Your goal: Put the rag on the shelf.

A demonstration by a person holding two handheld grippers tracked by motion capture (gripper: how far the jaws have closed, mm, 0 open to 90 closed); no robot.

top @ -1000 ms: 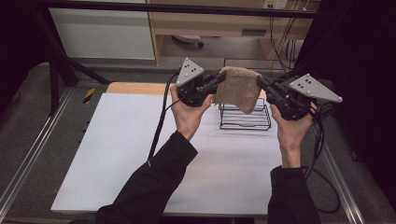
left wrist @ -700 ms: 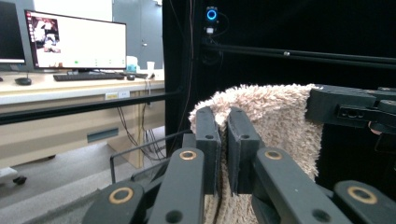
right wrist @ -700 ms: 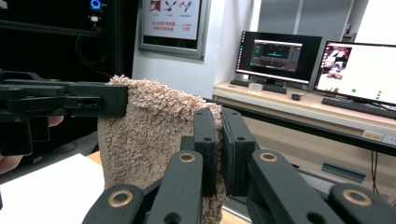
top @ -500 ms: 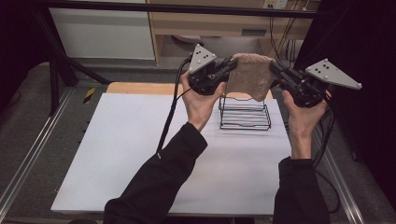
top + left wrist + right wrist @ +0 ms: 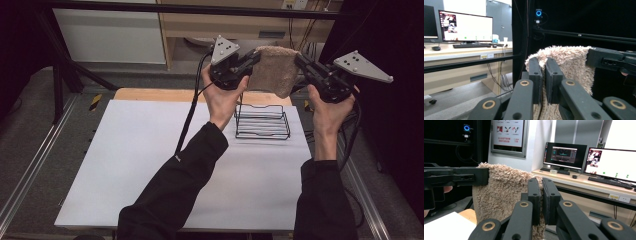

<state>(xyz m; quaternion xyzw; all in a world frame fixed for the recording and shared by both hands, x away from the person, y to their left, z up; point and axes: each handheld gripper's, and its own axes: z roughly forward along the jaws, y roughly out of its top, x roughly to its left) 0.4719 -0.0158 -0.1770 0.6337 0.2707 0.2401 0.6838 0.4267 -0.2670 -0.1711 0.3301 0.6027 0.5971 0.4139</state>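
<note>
A tan fluffy cloth (image 5: 272,70) hangs in the air above the far side of the table, stretched between both grippers. My left gripper (image 5: 254,56) is shut on its upper left corner; in the left gripper view the cloth (image 5: 569,62) is pinched between the jaws at my left gripper (image 5: 543,72). My right gripper (image 5: 300,59) is shut on the upper right corner, and the right gripper view shows the cloth (image 5: 501,192) pinched at my right gripper (image 5: 541,192). A black wire rack (image 5: 262,122) stands on the table below the cloth.
A white sheet (image 5: 150,165) covers the table, with a strip of wood (image 5: 150,94) at its far edge. Metal rails (image 5: 30,170) run along both sides. A desk with monitors (image 5: 610,161) stands beyond the table.
Both hands have risen and moved away from the person, carrying the cloth up with them. The cloth now hangs higher above the wire rack.
</note>
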